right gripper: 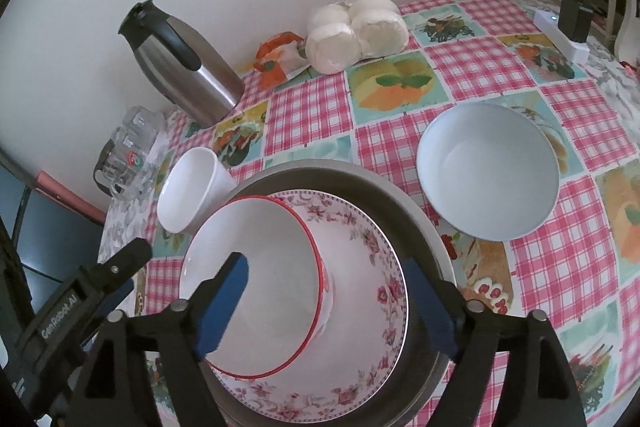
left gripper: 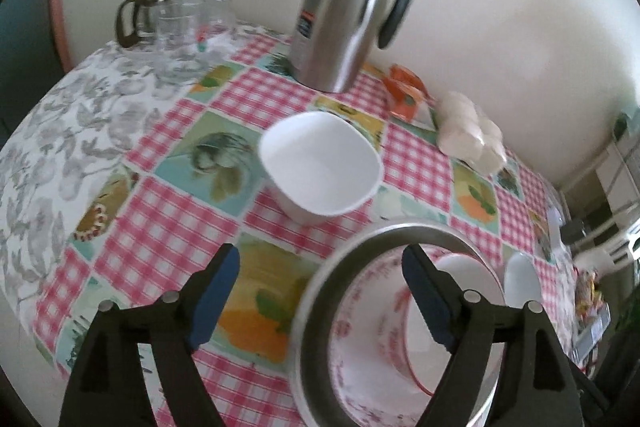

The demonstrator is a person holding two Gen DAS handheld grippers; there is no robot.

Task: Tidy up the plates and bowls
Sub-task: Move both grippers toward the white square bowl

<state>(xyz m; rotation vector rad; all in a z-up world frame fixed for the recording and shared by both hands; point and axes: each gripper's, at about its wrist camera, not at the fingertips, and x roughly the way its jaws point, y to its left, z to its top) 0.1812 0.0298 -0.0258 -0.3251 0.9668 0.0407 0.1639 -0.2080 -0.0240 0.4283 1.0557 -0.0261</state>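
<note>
Nearest in the right wrist view, the right gripper [right gripper: 326, 301] hangs over a stack of dishes with its jaws spread wide and nothing between them: one blue pad sits above the red-rimmed bowl [right gripper: 256, 287], the other above the metal plate's rim. That bowl stands in a floral plate [right gripper: 360, 327], which lies inside the grey metal plate [right gripper: 424, 223]. At the left edge of this view the left gripper [left gripper: 320, 297] shows as a black body; in its own view its jaws are also spread and hold nothing, one pad over the checked tablecloth [left gripper: 264, 95], the other over the stack. Just beyond the stack, touching or nearly touching the metal plate's rim, stands a white square bowl [left gripper: 320, 163]. To the other side of the stack, apart from it, rests a pale blue round bowl [right gripper: 488, 173]. Farther back, along the desk's wall edge, stand a steel thermos jug [left gripper: 348, 15], an orange wrapper [right gripper: 278, 61] and a pack of white rolls [right gripper: 356, 33]. Clear glasses [left gripper: 192, 23] and a glass pot cluster at the far corner by the jug; a white power strip [right gripper: 562, 35] lies at the opposite far corner.
</note>
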